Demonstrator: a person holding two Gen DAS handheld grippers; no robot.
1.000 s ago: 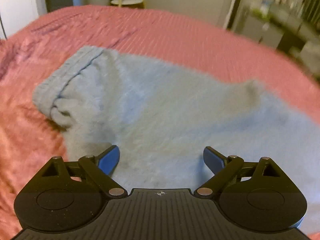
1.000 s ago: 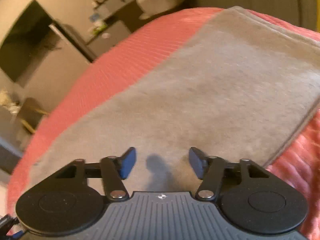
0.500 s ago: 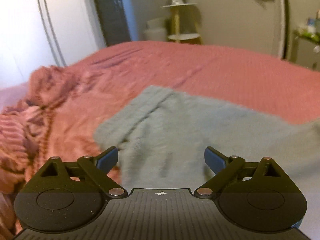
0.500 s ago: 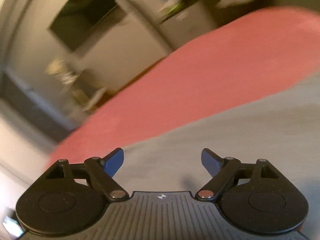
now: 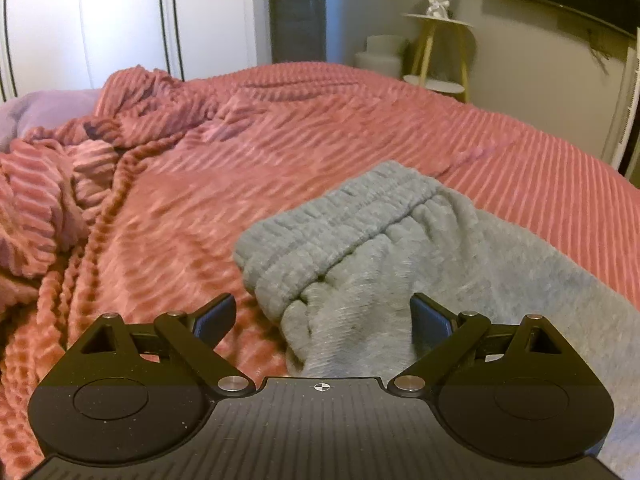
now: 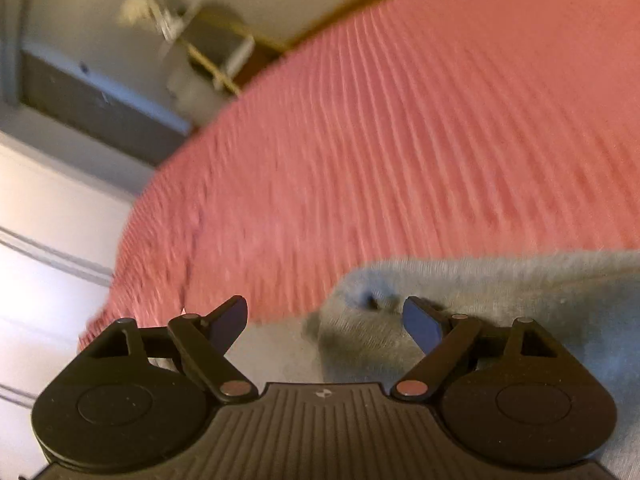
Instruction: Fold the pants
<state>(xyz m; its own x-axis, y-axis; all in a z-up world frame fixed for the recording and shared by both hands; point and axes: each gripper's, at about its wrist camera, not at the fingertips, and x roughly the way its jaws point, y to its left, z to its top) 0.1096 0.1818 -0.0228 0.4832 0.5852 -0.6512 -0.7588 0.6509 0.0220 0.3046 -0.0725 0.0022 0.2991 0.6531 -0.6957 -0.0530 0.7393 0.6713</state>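
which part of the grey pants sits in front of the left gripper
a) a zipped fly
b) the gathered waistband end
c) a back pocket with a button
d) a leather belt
b) In the left wrist view the ribbed, gathered waistband of the pants lies just ahead of the open left gripper on the pink blanket; no zip, button or belt shows.

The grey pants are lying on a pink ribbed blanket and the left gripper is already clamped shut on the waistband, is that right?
Not quite. The grey pants do lie on the pink ribbed blanket, but the left wrist view shows the left gripper open, its fingers spread either side of the gathered waistband, not clamped on it.
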